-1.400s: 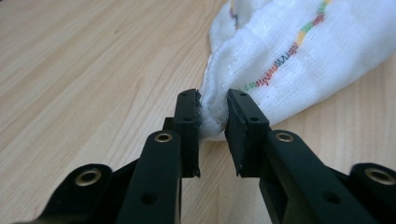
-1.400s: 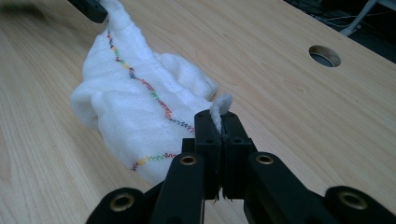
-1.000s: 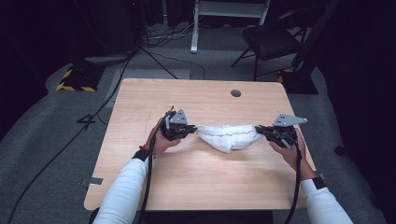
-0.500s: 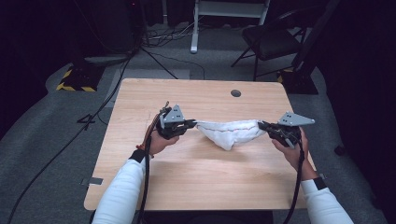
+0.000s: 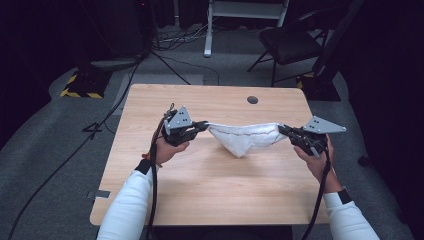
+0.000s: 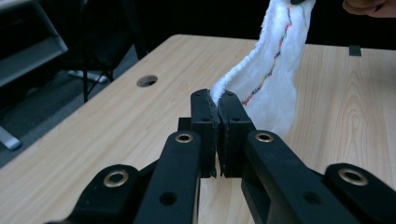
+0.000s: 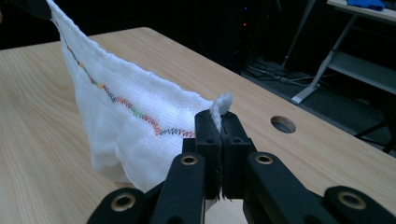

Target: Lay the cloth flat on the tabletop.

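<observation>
High view takes in the whole pale wooden table (image 5: 210, 200), one of it, with one round cable hole (image 5: 252, 100) near its far edge. One white woven cloth (image 5: 246, 137) hangs above the table's middle, stretched between two grippers and sagging to a point. The left gripper (image 5: 204, 125) is clamped on the cloth's left corner, the right gripper (image 5: 283, 130) on its right corner. Beyond the table stands one dark folding chair (image 5: 287, 45) at far right.

The left gripper view adds what the high one lacks: a multicoloured zigzag stitch line (image 6: 275, 60) along the cloth, and pads pressed together on a bunched corner. The right gripper view shows the same stitching and an equally tight pinch.
</observation>
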